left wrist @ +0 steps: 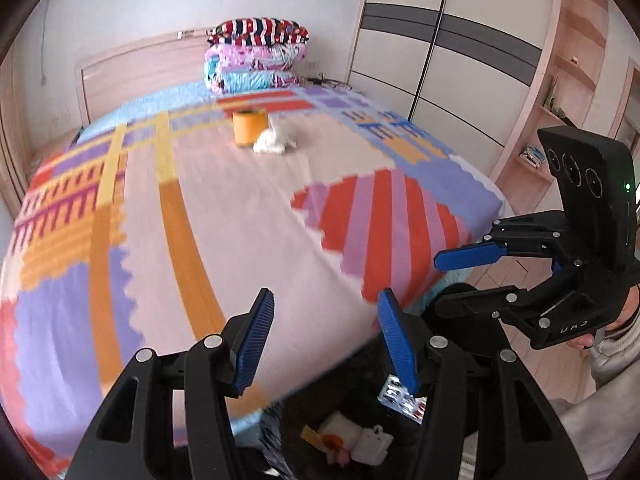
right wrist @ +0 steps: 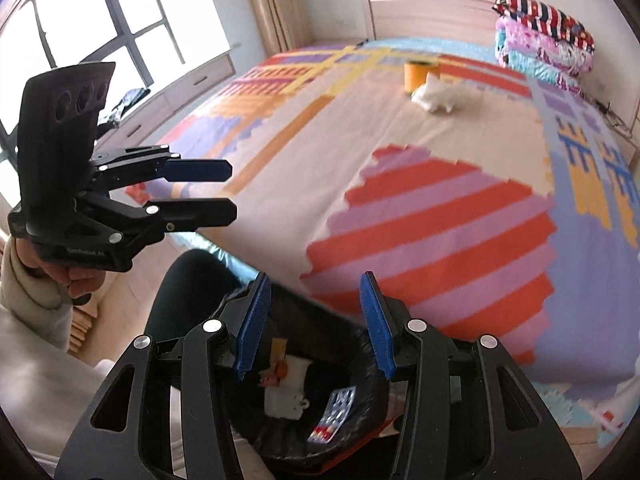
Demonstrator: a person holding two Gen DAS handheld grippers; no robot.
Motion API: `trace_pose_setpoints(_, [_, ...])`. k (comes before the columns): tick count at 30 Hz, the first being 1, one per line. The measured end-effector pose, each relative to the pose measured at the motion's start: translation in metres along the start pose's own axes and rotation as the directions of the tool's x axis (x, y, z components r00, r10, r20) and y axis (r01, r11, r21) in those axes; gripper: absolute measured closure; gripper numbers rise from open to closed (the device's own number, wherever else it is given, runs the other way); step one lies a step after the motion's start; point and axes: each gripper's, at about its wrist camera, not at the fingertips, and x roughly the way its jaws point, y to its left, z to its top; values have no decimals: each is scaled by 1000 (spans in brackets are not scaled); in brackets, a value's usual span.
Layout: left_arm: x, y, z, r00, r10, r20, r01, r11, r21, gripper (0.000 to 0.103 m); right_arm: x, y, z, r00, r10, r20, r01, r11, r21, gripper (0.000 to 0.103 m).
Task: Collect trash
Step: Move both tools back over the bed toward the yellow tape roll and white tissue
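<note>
On the patterned bed (left wrist: 240, 216) lie a crumpled white tissue (left wrist: 274, 142) (right wrist: 434, 96) and, touching it, an orange tape roll (left wrist: 249, 127) (right wrist: 420, 74), both far from my grippers. Below the bed's near edge stands a black-lined bin (left wrist: 304, 400) (right wrist: 372, 392). It holds a silver blister pack (left wrist: 404, 396) (right wrist: 334, 412), white packaging (right wrist: 284, 400) and small scraps. My left gripper (left wrist: 326, 340) (right wrist: 232, 191) is open and empty above the bin. The right gripper (right wrist: 316, 328) (left wrist: 438, 284) is open and empty beside it.
Folded quilts (left wrist: 256, 56) are stacked at the headboard (left wrist: 132, 76). A wardrobe (left wrist: 440, 40) and open shelves (left wrist: 560, 92) stand right of the bed; a window (right wrist: 80, 20) is on the other side. The person's dark trouser leg (right wrist: 188, 288) is by the bin.
</note>
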Motion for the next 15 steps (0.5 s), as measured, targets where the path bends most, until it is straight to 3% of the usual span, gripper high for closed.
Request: trace_pose_setpoints(15, [12, 26, 59, 999, 27, 43, -28, 999, 20, 51, 1, -22, 51, 998, -47, 52, 48, 999, -24, 57])
